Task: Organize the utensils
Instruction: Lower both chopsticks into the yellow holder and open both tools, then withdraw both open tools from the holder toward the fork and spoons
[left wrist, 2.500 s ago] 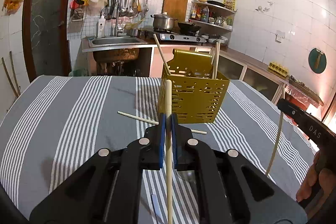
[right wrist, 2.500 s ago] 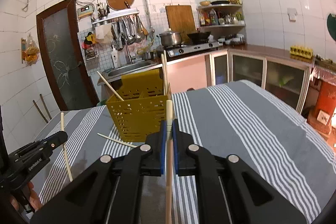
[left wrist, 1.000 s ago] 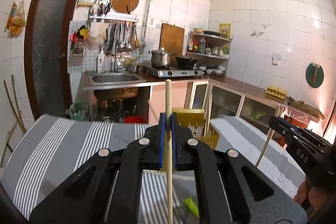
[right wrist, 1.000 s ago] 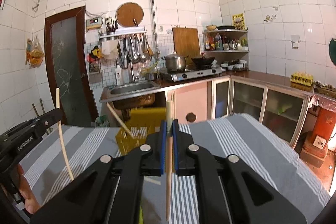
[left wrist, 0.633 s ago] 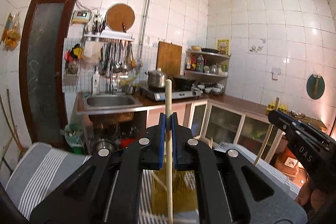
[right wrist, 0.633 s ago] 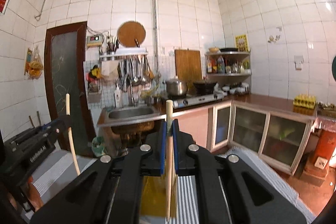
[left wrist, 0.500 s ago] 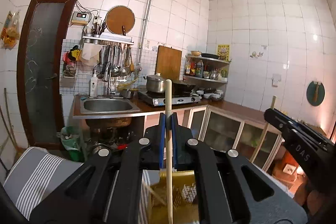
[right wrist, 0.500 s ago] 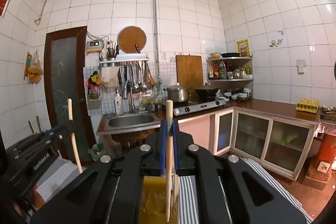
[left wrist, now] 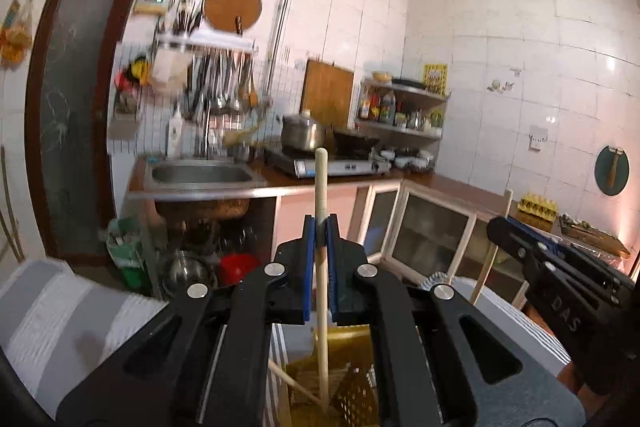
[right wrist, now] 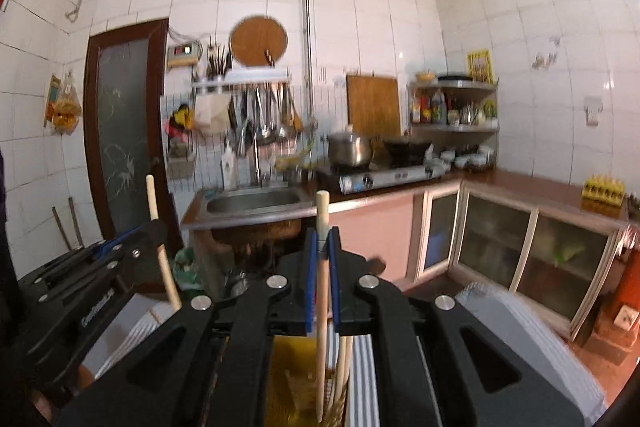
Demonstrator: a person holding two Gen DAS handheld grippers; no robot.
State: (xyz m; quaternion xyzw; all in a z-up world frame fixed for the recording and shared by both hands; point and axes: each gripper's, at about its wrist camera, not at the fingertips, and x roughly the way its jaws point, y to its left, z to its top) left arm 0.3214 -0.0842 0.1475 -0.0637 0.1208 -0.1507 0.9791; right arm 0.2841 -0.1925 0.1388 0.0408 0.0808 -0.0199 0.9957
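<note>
Two wrist-cam views in a tiled kitchen. Left hand-held gripper (left wrist: 319, 227) is clenched on a wooden chopstick (left wrist: 321, 267), held upright between its blue pads (left wrist: 307, 259). The stick's lower tip reaches down into a yellow perforated utensil basket (left wrist: 352, 387) at 6 o'clock in the frame; another chopstick (left wrist: 294, 385) leans inside the basket at approx 7 o'clock from it. The basket sits on a worktop w/ a grey-and-white striped cloth (left wrist: 60, 315).

At 3 o'clock in the left view, the right hand-held gripper (left wrist: 498, 227) shows from the side, gripping its own chopstick (left wrist: 490, 259).

Right wrist view: the right hand-held gripper (right wrist: 322, 237) is clenched on that second chopstick (right wrist: 321, 287), also upright, lower tip over the yellow basket (right wrist: 292, 379) at 6 o'clock. Two more sticks (right wrist: 344, 371) stand in the basket just right of it. The left gripper appears at 9 o'clock, its stick (right wrist: 160, 243) poking up above it.

Background, 12 o'clock: steel sink (right wrist: 256, 203), hanging ladles (right wrist: 264, 119), lidded pot (right wrist: 348, 147) on a gas stove (right wrist: 384, 177), cutting board (right wrist: 374, 105) against the wall.
</note>
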